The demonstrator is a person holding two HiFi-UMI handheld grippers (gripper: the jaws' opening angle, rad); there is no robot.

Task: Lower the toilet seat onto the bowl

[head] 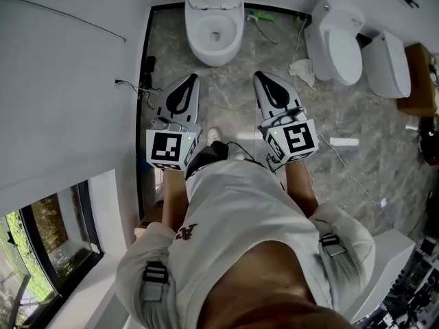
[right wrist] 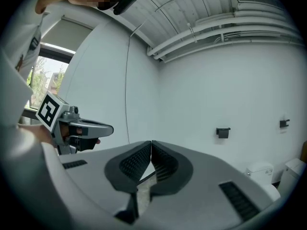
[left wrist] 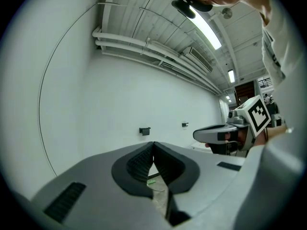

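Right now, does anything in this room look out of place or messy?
Yes. A crumpled white rag lies on the floor beside the second toilet, and a loose cable trails across it at the right. Three toilets in one open room is odd too: the toilet ahead, the second, and a third toilet.

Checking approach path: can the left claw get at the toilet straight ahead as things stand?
Probably yes. The left claw, shut and empty, points toward the toilet with only bare floor between them. It is not there yet, so the person would likely need to step closer.
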